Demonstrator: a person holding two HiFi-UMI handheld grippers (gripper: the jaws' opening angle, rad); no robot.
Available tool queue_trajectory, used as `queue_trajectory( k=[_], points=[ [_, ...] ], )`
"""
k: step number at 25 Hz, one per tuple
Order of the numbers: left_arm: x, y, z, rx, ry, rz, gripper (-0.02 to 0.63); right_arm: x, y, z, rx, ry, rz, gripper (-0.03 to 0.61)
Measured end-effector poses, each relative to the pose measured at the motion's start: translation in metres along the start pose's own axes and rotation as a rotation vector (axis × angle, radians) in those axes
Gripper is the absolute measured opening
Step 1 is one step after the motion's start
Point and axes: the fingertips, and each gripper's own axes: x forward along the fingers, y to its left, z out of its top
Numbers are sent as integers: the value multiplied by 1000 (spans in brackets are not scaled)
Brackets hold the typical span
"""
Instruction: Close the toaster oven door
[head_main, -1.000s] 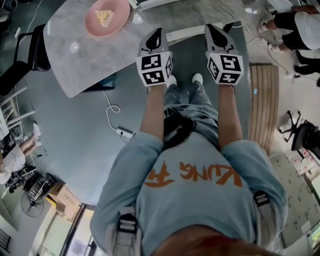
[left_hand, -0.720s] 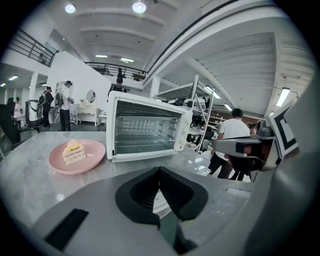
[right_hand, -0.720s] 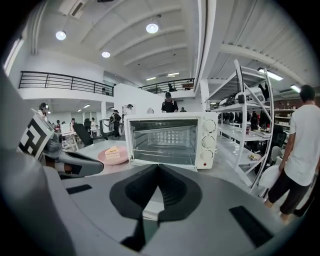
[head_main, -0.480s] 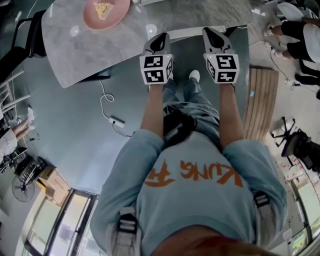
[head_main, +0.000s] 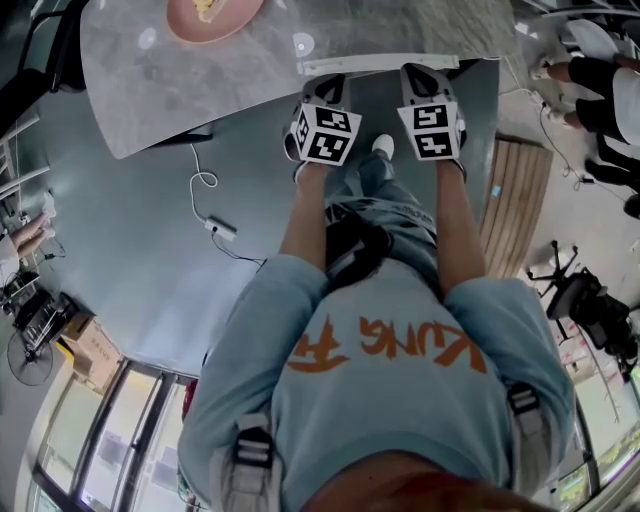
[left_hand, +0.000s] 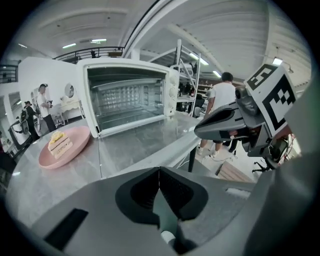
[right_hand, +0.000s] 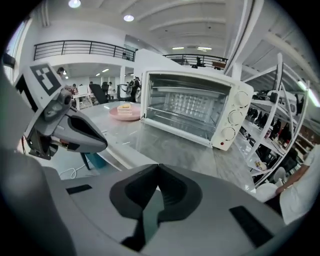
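Note:
The white toaster oven (left_hand: 131, 94) (right_hand: 196, 107) stands on the grey marble table (head_main: 180, 90). Its glass door (left_hand: 137, 146) (right_hand: 172, 145) is folded down flat onto the tabletop, and the door's white front edge (head_main: 378, 64) shows in the head view. My left gripper (head_main: 328, 88) (left_hand: 159, 170) and right gripper (head_main: 420, 78) (right_hand: 158, 166) hang side by side in the air at the table's near edge, just short of the door. Both are shut with nothing between the jaws. Each one shows in the other's view: the right gripper (left_hand: 235, 117), the left gripper (right_hand: 70, 131).
A pink plate (head_main: 212, 12) (left_hand: 64, 146) (right_hand: 125, 113) with a slice of cake lies on the table left of the oven. A white cable and plug (head_main: 212, 222) trail on the floor. Metal shelving (left_hand: 187, 75) and several people stand around the room.
Both grippers have moved forward to the table's edge, closer to the open door. The plate has slid toward the top of the head view. The jaws stayed shut.

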Motion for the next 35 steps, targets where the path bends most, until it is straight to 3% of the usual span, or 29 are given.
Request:
queue_trajectory(
  k=[9,12,19,29,35],
  points=[
    [15,4,-16,-8,104,29,2,18,8,-26,-83,117,16,-3],
    [20,5,-20,-24,116,34,3,24,6,-35,-121,152,5,-2],
    [28,-5,-16,18,124,15,3,25,-9,-50,-134,225,-38,-2],
    [21,-5,-10,54,107,36,2,21,-17,-49,-184,202,-78,-3],
    [7,-1,6,146,75,70,2,12,-20,-30,-226,152,-112,-2]
  ],
)
